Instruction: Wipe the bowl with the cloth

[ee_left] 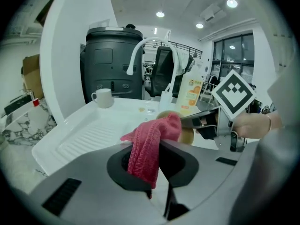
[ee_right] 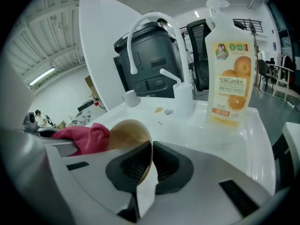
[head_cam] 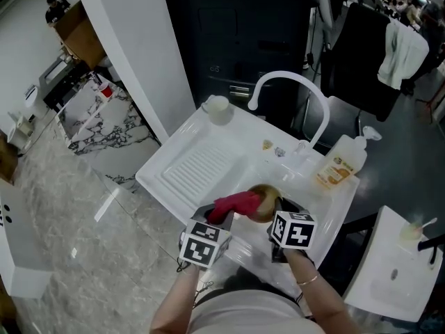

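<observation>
Over the glossy white sink [head_cam: 182,160] with its ribbed drainer, the right hand-held gripper [ee_right: 149,167] pinches the thin rim of a round, smooth tan bowl [ee_right: 127,134]. The left hand-held gripper [ee_left: 151,167] clamps a knitted red cloth [ee_left: 151,137], bunched against the bowl.

Both grippers are held over the near edge of the sink [head_cam: 161,160], angled down and turned in toward each other, tips almost meeting. The left gripper [head_cam: 217,216] has its jaws clamped on the red cloth [ee_left: 151,142], which bunches out past the pads. The right gripper [head_cam: 275,213] has its jaws pinched on the rim of the bowl [ee_right: 127,134], with the bowl's wall between the pads. The right hand [head_cam: 300,259] sits behind its marker cube [head_cam: 292,229], with a bangle [head_cam: 308,280] on the wrist. The left forearm [head_cam: 174,308] runs back to the torso.
</observation>
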A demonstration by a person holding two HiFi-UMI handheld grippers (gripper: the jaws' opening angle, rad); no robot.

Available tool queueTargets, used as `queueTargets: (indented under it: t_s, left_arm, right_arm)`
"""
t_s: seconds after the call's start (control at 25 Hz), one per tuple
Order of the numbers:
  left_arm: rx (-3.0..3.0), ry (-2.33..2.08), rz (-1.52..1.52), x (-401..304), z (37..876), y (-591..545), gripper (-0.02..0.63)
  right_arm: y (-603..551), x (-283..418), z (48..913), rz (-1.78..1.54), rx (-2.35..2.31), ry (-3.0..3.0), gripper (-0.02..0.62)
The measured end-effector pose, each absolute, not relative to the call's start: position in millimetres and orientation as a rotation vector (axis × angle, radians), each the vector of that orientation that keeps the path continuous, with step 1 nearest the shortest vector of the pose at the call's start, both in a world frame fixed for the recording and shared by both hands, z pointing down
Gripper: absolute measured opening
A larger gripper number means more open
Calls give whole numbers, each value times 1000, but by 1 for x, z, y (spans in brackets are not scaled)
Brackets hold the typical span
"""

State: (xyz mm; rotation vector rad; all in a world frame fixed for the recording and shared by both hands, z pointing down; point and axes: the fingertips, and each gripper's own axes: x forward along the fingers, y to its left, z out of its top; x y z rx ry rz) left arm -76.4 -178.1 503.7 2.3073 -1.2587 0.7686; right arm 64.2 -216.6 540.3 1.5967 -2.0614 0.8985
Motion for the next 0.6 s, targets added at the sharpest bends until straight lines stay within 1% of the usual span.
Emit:
queueTargets:
  t_s: [0.6]
  left_arm:
    - [2218,-1502,533,-123,474,-198,58]
  right_arm:
    - [-232,60,593,1078,1544,-1935,20]
